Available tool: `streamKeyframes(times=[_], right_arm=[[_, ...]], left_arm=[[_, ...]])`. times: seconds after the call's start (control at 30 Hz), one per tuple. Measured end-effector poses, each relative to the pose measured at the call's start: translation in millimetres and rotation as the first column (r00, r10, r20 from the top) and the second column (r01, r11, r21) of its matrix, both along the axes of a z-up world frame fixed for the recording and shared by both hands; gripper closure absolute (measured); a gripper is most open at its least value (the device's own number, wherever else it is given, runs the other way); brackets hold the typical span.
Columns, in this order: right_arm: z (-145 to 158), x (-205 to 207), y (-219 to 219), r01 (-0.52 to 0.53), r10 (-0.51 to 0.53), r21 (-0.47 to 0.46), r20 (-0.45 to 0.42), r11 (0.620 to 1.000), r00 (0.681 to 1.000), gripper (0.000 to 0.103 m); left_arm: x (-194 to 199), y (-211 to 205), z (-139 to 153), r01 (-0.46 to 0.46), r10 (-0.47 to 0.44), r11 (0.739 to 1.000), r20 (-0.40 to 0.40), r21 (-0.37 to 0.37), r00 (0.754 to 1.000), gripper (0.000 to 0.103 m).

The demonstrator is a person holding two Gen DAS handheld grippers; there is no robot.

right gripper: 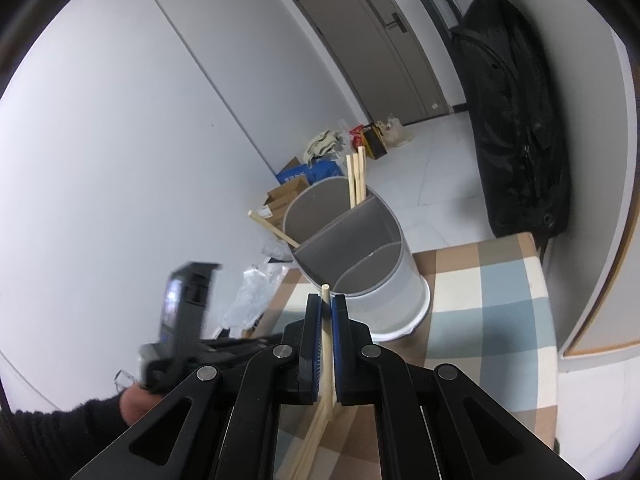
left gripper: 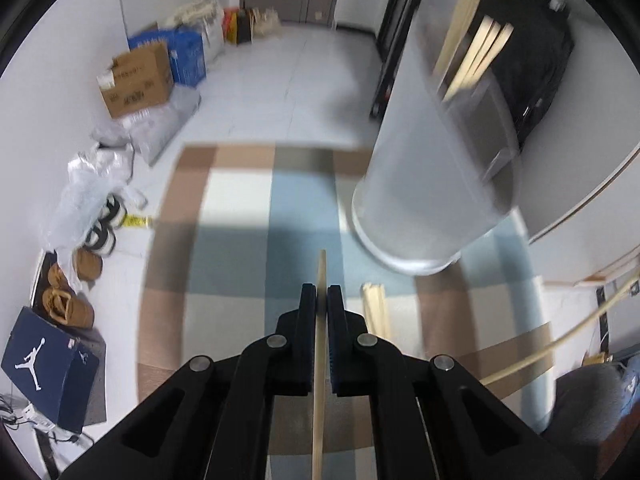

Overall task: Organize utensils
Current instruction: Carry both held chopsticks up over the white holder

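The left tool is pressed together on a single wooden chopstick, which runs lengthwise between its pads and sticks out a little beyond the tips. It hangs over the checked cloth of the bench. Just right of the tips a small bundle of loose chopsticks lies on the cloth. Farther right stands the white cylindrical utensil holder, blurred in this view, with several chopsticks rising from its top.

The right tool is likewise pinching a chopstick, whose rounded end pokes up just past the tips. Beyond it, near the bench's far left edge, the holder shows grey inner dividers making three compartments. Upright chopsticks stand in the far compartment, and one leans out over the left rim.
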State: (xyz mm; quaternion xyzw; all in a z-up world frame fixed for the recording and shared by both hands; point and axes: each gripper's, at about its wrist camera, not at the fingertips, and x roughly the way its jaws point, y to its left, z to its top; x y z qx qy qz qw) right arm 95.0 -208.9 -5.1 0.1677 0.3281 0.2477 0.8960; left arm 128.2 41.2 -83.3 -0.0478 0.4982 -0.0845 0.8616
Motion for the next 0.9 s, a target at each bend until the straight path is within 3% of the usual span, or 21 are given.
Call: streamKeyframes(times=[0.1, 0.3, 0.63, 0.9], right_arm=[[7.2, -3.7, 0.4, 0.0, -0.001, 0.004, 0.017, 1.0, 1.0, 0.099], [23.1, -9.3, 6.7, -0.005, 0.005, -0.01, 0.059, 1.0, 0.998, 0.099], [57.8, -9.3, 13.8, -0.015, 0.019, -0.036, 0.125, 0.999, 0.992, 0.099], [97.1, 13.7, 11.9, -0.022, 0.03, -0.046, 0.183, 0.999, 0.983, 0.099]], left_arm=[[-12.3, -1.9, 27.2, 0.005, -0.004, 1.0, 0.089, -0.014, 0.996, 0.102], [-18.5, -9.6, 55.0, 0.022, -0.016, 0.999, 0.196, -0.024, 0.98, 0.102], [-28.3, -11.2, 96.1, 0.061, -0.047, 0.997, 0.31, -0.037, 0.95, 0.102], [-27.1, -15.3, 152.7, 0.084, -0.047, 0.994, 0.407, -0.075, 0.912, 0.102]])
